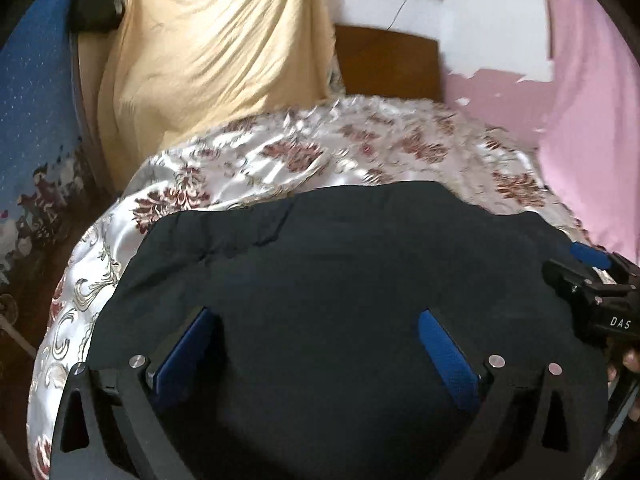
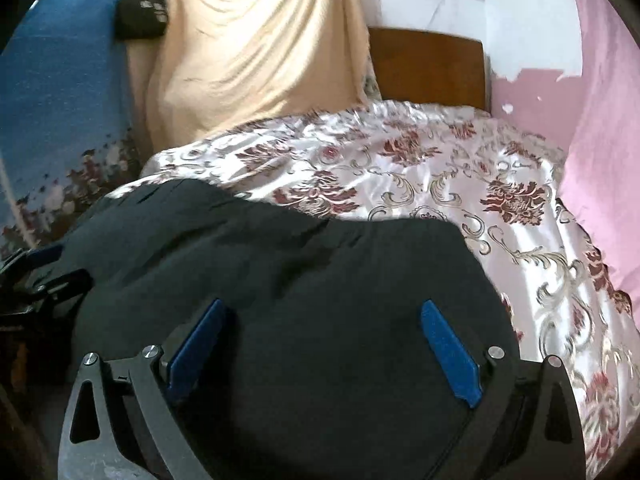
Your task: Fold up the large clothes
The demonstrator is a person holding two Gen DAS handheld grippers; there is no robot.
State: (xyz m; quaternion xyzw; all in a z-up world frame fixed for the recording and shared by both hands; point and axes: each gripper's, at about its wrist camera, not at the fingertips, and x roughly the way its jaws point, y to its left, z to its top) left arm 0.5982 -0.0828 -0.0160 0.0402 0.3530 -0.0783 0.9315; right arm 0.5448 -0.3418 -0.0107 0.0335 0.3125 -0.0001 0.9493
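Note:
A large black garment (image 1: 320, 272) lies spread on a bed with a shiny floral cover (image 1: 248, 160). My left gripper (image 1: 316, 320) is open, its blue pads wide apart just above the near part of the garment, holding nothing. The right gripper shows at the right edge of the left wrist view (image 1: 596, 280). In the right wrist view the same garment (image 2: 288, 280) fills the lower middle, and my right gripper (image 2: 322, 312) is open over it, empty. The left gripper shows dimly at the left edge (image 2: 36, 276).
A beige cloth (image 1: 216, 48) hangs at the head of the bed beside a brown wooden headboard (image 1: 388, 60). A pink wall (image 1: 592, 120) runs along the right. A blue curtain (image 1: 36, 100) and a black bag (image 1: 96, 4) are on the left. The bed cover (image 2: 500, 200) extends right.

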